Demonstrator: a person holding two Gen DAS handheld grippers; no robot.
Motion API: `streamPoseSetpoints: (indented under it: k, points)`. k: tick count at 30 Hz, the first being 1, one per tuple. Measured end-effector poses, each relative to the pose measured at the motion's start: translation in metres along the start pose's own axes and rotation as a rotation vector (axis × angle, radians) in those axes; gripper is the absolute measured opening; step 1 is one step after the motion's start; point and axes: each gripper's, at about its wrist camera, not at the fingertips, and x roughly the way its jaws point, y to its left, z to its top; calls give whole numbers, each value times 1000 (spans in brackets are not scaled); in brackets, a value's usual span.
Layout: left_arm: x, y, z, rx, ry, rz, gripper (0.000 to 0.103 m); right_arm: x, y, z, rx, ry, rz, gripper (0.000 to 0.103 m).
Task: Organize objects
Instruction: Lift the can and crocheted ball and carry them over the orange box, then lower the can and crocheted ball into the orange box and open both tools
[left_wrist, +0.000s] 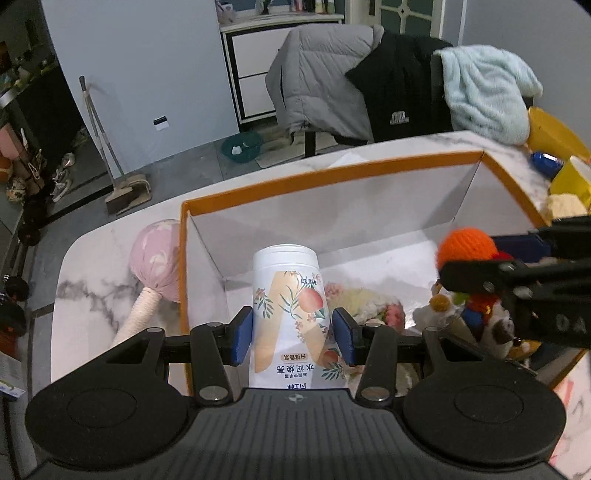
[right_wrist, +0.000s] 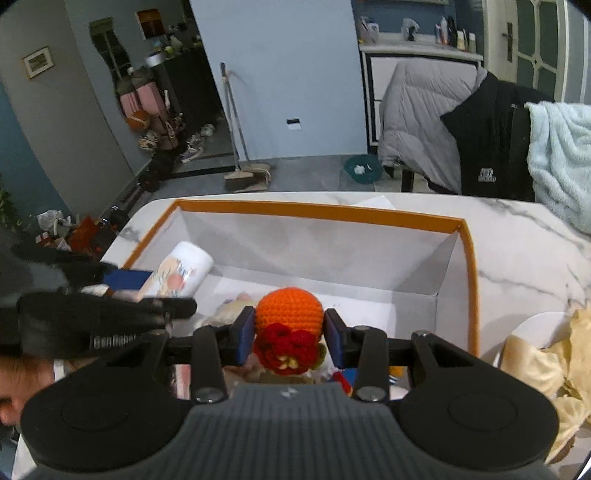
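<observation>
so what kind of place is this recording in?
Most likely a lived-in home room: jackets draped over a chair, a broom against the wall, shoes by the doorway, and a marble-look table.

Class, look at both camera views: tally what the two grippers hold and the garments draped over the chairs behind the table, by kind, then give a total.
White printed bottle, in left gripper: 1
Orange crochet toy, in right gripper: 1
Grey puffer jacket: 1
Black jacket: 1
Pale blue fleece: 1
Total: 5

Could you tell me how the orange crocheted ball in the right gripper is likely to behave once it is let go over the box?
The orange crocheted ball looks like soft yarn, so it probably squashes rather than slips between the right gripper pads. Being round, it may roll a little inside the orange-rimmed box, though the red flower attached probably limits that.
</observation>
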Motion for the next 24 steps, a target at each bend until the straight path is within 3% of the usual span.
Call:
streamPoseSetpoints:
  k: [15,22,23,24]
  points:
    - [23,-5,6,89,60,105,54,57,20,7,-53,68,-77,42]
    - [25,-3,7,83,54,99,54,61,21,8,-65,96,-98,42]
    - [25,-3,7,83,51,97,53,61,21,8,-64,96,-97,42]
    - [25,-2,7,81,51,95,46,61,22,8,-66,94,-97,42]
